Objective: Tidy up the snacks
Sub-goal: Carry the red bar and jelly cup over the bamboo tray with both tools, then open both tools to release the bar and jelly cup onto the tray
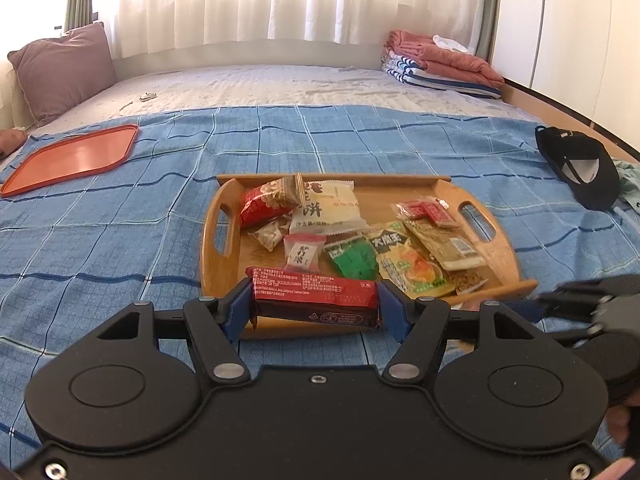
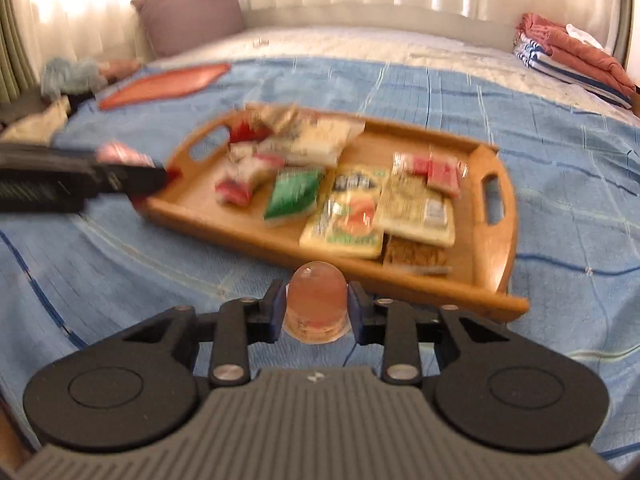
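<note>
The left claw (image 1: pixel 316 306) is clamped on a red snack bar (image 1: pixel 314 294), held over the near edge of the wooden tray (image 1: pixel 502 248) of snack packets on the bed's blue plaid blanket (image 1: pixel 120 232). The right claw (image 2: pixel 316 310) grips a pink jelly cup (image 2: pixel 316 300) just short of the tray's near edge. An orange lid (image 1: pixel 72 158) lies toward the bed's far left.

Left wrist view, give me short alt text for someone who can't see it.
The left claw grips a red snack bar by its ends, just in front of a wooden tray filled with assorted snack packets, on a blue checked blanket. An orange tray lies far left, a black cap far right.
</note>
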